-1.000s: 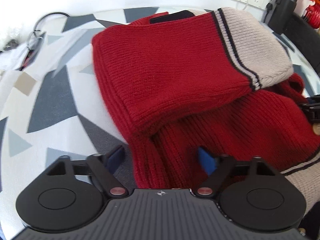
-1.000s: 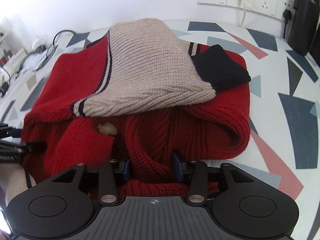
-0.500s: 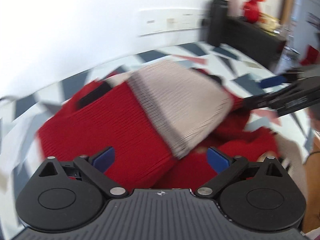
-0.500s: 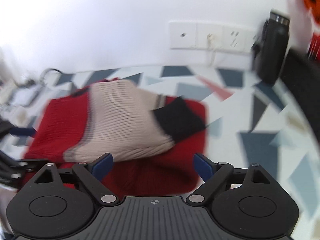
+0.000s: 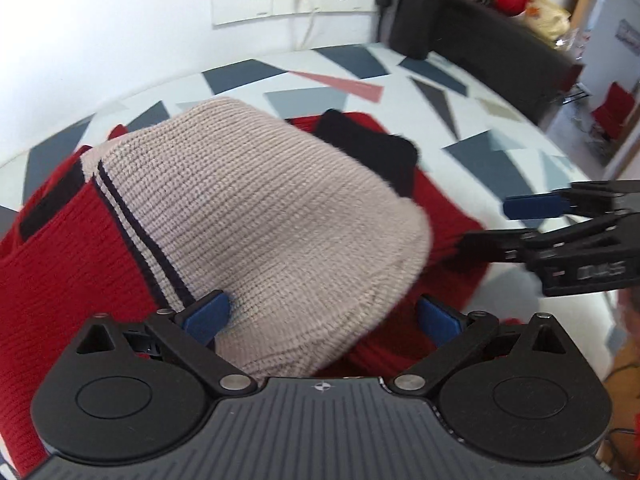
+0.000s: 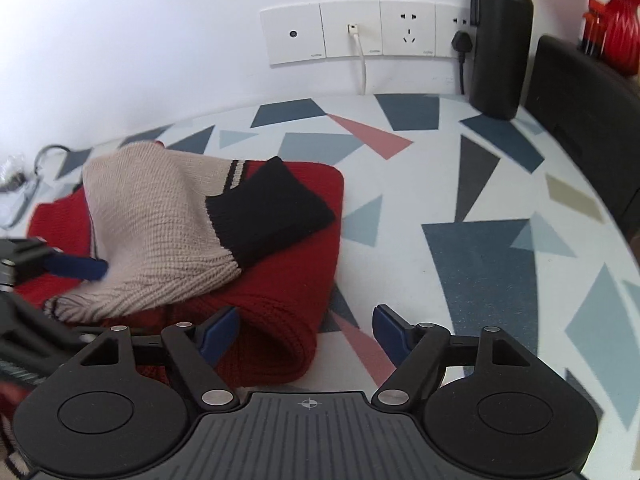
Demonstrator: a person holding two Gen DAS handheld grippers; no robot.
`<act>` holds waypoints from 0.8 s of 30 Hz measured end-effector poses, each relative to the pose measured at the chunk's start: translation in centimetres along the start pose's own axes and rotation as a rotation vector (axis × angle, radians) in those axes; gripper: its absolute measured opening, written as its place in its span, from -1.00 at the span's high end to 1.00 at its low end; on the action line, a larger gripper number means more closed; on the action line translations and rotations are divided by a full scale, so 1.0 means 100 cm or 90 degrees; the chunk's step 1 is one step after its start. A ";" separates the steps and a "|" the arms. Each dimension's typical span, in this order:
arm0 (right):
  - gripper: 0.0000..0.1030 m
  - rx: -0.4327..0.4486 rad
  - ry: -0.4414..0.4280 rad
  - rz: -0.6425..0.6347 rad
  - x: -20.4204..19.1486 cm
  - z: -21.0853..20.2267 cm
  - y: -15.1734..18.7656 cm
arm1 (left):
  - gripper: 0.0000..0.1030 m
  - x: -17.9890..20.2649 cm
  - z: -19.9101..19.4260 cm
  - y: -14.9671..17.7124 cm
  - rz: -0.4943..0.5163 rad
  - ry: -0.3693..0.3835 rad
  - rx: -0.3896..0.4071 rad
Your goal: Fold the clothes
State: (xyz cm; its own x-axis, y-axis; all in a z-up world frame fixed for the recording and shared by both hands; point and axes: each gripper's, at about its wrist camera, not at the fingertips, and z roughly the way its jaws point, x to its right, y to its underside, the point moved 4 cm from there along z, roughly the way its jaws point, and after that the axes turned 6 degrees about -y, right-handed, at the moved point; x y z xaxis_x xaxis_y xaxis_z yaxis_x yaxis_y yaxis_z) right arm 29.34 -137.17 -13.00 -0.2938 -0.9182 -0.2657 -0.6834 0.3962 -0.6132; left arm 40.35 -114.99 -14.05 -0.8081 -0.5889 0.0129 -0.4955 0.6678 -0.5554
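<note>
Red sweater point(image 6: 296, 216) folded on table point(image 6: 472, 184) – patterned top, near wall; beige sleeve point(image 5: 256, 216) laid over it, black cuff point(image 6: 272, 208) at far end. L gripper point(image 5: 320, 316) over beige sleeve, fingers wide apart, just been opening; sleeve between blue pads point(image 5: 208, 312) but not pinched. R gripper point(image 6: 306, 330) at sweater's near-right corner, fingers apart, opened then closing a bit – nothing clamped; red fold beside L pad, bare table under R pad. R gripper also seen in left view at right edge point(image 5: 532, 216), just past sweater. Wall sockets point(image 6: 352, 32) w/ white cable point(image 6: 362, 68); black bottle point(image 6: 500, 40) at back right.
</note>
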 end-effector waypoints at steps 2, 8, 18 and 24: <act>-0.38 0.000 -0.016 0.009 0.006 0.001 -0.001 | -0.99 0.000 0.002 0.000 0.001 -0.017 -0.005; -0.38 0.002 -0.033 0.017 0.010 0.001 -0.005 | 0.15 -0.017 -0.019 0.005 -0.028 -0.029 0.061; -0.54 0.005 -0.099 -0.055 -0.033 0.002 -0.021 | 0.62 -0.096 -0.100 0.037 -0.239 -0.095 0.146; -0.54 -0.007 -0.117 -0.135 -0.084 0.022 -0.031 | 0.68 -0.179 -0.123 0.106 -0.406 -0.212 0.116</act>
State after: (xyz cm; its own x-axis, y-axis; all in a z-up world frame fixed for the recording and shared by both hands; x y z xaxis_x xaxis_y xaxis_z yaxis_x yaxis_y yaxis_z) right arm 35.38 -130.70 -10.54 -0.0184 -0.9644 -0.2640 -0.7240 0.1949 -0.6617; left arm 45.63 -91.79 -9.96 -0.2269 -0.9635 0.1421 -0.7520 0.0806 -0.6542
